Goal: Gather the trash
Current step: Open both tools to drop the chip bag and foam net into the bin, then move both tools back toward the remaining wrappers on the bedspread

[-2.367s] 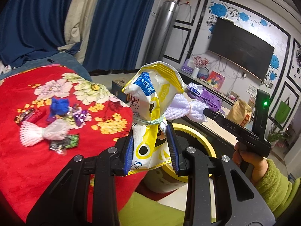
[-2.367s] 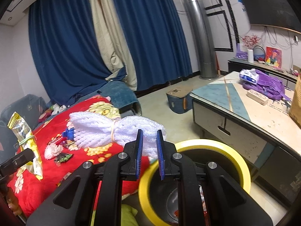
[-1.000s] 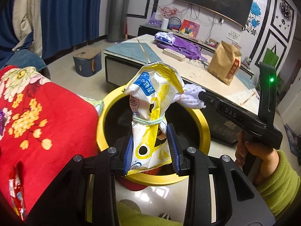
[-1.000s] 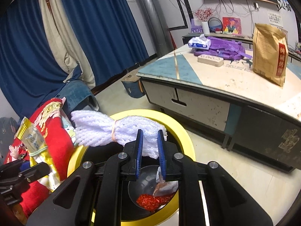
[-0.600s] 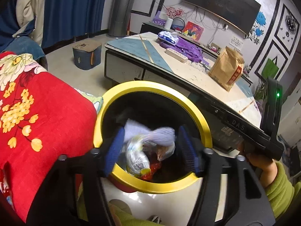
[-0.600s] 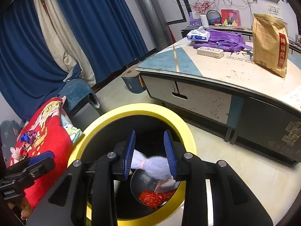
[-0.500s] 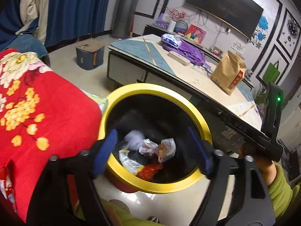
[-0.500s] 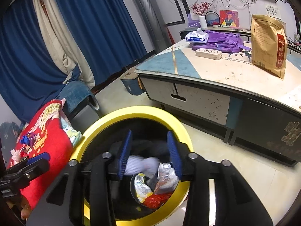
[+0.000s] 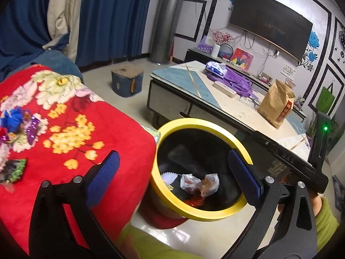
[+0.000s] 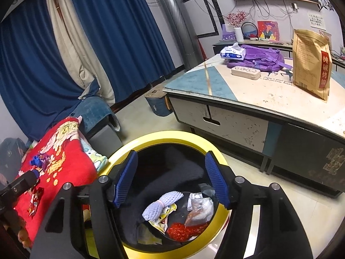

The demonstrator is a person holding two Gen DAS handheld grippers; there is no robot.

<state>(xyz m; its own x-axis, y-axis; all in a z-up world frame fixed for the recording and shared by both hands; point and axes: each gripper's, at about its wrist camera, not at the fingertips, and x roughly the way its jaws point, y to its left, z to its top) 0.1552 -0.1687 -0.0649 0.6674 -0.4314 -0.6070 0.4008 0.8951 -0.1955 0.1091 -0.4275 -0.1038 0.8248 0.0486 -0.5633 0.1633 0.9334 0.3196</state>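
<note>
A black bin with a yellow rim (image 9: 194, 122) (image 10: 172, 135) stands on the floor beside the red flowered blanket (image 9: 64, 129). At its bottom lie the white foam net (image 10: 160, 202), the yellow snack bag (image 10: 163, 217), clear wrappers (image 10: 199, 207) and red scraps. My left gripper (image 9: 172, 177) is open and empty above the bin's left edge. My right gripper (image 10: 172, 179) is open and empty right above the bin. More trash lies on the blanket: a blue wad (image 9: 13, 118), a purple wrapper (image 9: 32, 127), a dark green wrapper (image 9: 13, 169).
A low table (image 10: 248, 86) stands right of the bin with a brown paper bag (image 10: 311, 62), a purple backpack (image 10: 258, 58) and a tissue pack. A small blue box (image 9: 127, 82) sits on the floor. Blue curtains hang behind.
Both grippers opened over the bin; the snack bag and the foam net dropped in. The left gripper has since swung back left toward the blanket.
</note>
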